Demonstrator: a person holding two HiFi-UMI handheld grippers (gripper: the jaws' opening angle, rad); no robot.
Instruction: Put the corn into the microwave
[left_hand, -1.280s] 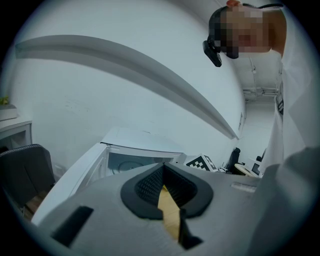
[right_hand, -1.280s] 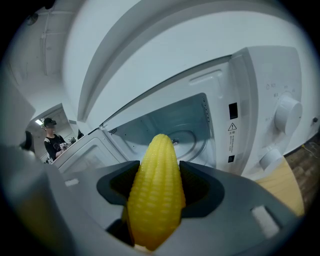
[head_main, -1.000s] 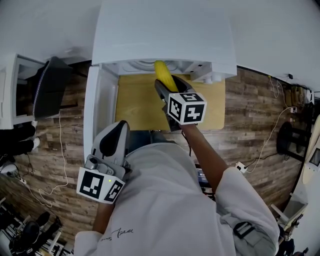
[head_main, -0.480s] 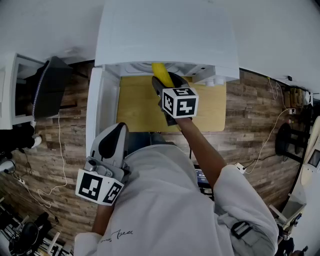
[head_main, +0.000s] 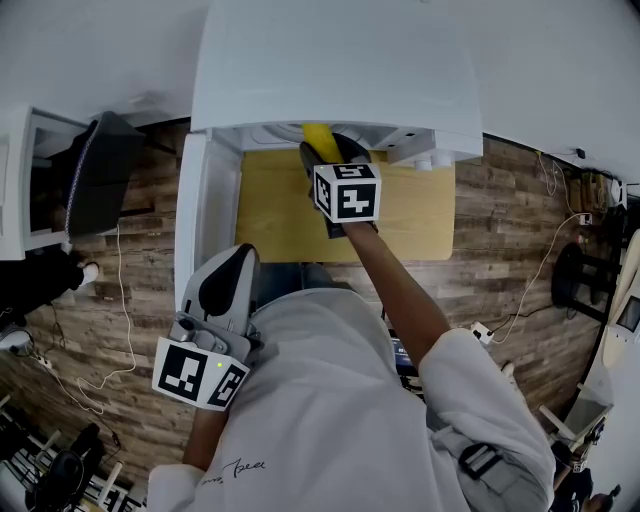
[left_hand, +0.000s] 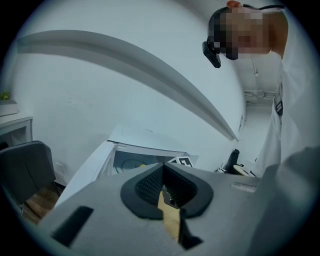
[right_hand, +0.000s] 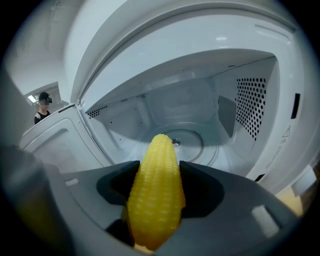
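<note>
A yellow corn cob (right_hand: 156, 190) is clamped between the black pads of my right gripper (right_hand: 159, 175), tip pointing into the open white microwave (head_main: 330, 60). The cavity's glass turntable (right_hand: 187, 145) lies just beyond the corn's tip. In the head view only a short piece of the corn (head_main: 318, 136) shows at the cavity's mouth, ahead of the right gripper (head_main: 325, 152). The microwave door (head_main: 205, 210) stands swung open at the left. My left gripper (head_main: 232, 265) hangs low near my body, shut and empty; its pads (left_hand: 150, 186) meet.
The microwave stands on a light wooden table top (head_main: 275, 215) above a wood-plank floor. A black chair (head_main: 95, 180) and a white cabinet (head_main: 15, 180) stand at the left. Cables (head_main: 545, 290) trail on the floor at the right. A person (right_hand: 44, 107) stands far off.
My right gripper has carried the corn further toward the microwave's opening, so less of the cob shows under the microwave's top. The left gripper has stayed put.
</note>
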